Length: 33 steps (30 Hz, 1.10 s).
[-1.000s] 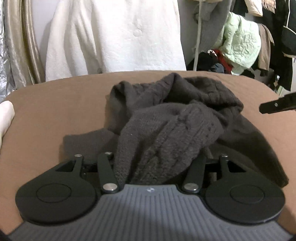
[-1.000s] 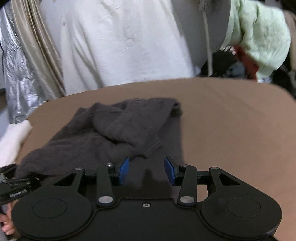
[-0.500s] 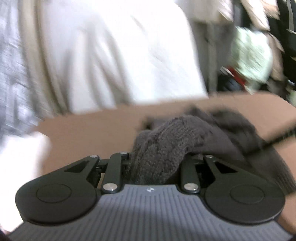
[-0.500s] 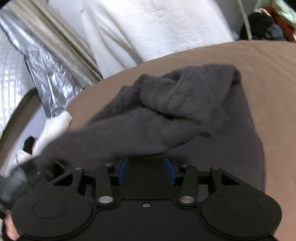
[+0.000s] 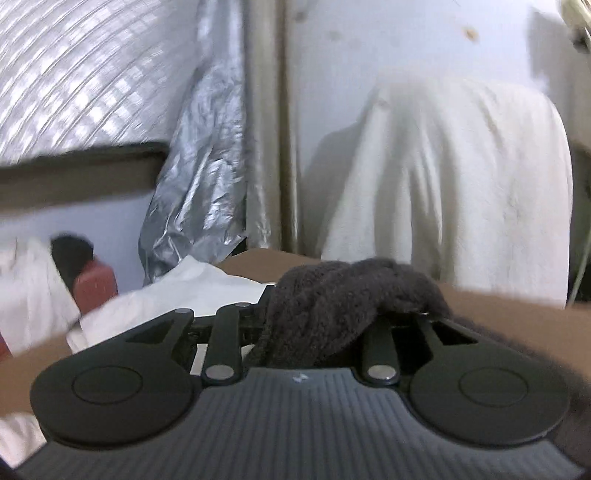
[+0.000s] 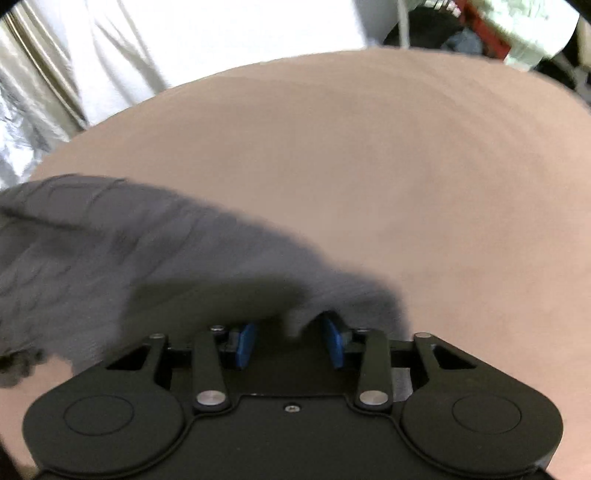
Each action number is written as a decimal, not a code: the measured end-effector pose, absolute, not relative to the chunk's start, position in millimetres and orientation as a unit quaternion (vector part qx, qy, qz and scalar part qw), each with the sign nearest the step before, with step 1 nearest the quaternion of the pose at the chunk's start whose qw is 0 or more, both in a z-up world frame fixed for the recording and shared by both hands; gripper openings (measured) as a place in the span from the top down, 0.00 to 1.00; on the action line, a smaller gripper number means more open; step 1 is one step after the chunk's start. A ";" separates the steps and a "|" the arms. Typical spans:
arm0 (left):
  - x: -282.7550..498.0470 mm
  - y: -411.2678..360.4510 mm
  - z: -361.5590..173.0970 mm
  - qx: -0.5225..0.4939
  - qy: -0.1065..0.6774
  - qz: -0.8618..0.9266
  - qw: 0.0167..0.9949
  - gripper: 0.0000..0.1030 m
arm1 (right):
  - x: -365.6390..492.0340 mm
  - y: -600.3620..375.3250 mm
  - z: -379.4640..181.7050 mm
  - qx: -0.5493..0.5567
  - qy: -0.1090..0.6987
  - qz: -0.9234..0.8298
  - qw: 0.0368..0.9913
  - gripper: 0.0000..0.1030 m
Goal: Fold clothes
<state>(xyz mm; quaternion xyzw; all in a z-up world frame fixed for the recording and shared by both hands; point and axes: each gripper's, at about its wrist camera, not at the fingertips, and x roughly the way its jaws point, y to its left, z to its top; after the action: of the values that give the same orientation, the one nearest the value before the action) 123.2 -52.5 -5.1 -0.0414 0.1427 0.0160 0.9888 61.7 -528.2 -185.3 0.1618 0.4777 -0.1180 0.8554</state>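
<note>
A dark grey knit sweater [image 5: 343,295] is bunched between the fingers of my left gripper [image 5: 321,325], which holds it lifted above the brown table [image 5: 517,306]. The cloth hides the pads, and the jaws are easing open a little around the bunch. In the right wrist view the sweater [image 6: 147,258] stretches blurred from the left edge down to my right gripper [image 6: 290,343]. Its blue pads [image 6: 245,345] stand apart and are closing. A fold of the sweater's edge hangs between them without being pressed.
A white garment [image 5: 461,184] hangs behind the table, beside silver foil [image 5: 199,184] and a pale curtain. White cloth [image 5: 166,291] and a red object [image 5: 96,288] lie off the table's left end. Piled clothes [image 6: 480,29] sit at the far right. The table's bare top [image 6: 332,166] stretches ahead.
My left gripper closed on the sweater, rose and swung left toward the wall, dragging the cloth leftward. My right gripper tipped down and sank onto the sweater's near edge.
</note>
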 end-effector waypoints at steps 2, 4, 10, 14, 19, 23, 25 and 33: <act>126.5 -35.8 -6.7 -0.080 0.146 -0.009 0.986 0.71 | 61.6 -526.1 -186.9 0.140 0.482 -0.121 0.856 0.57; 137.5 -32.1 -13.6 -0.072 0.184 -0.010 0.980 0.64 | 58.9 -524.6 -189.8 0.144 0.479 -0.124 0.857 0.54; 160.8 -2.2 -30.1 -0.100 0.288 0.047 0.951 0.53 | 59.4 -518.1 -193.7 0.114 0.478 -0.123 0.862 0.51; 153.4 22.5 -27.4 -0.201 0.257 0.012 0.945 0.53 | 54.4 -523.7 -187.7 0.177 0.471 -0.116 0.856 0.50; 147.7 5.0 -17.1 -0.169 0.239 -0.020 0.956 0.78 | 49.6 -506.4 -158.8 0.196 0.412 -0.061 0.888 0.50; 129.7 8.3 13.5 -0.237 0.188 -0.136 0.943 0.84 | 50.2 -458.0 -123.8 0.120 0.342 0.086 0.928 0.49; 119.7 5.8 29.7 -0.247 0.163 -0.199 0.934 0.86 | 55.3 -429.3 -109.8 0.097 0.333 0.140 0.927 0.48; 93.0 -20.1 58.8 -0.276 0.122 -0.353 0.886 0.87 | 63.3 -334.4 -85.7 0.083 0.318 0.265 0.907 0.24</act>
<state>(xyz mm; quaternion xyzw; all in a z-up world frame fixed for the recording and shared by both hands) 93.0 -20.1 58.8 -0.2764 0.1215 -0.3528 0.8856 63.3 -334.4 -85.7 0.0831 0.3176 0.2654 0.9066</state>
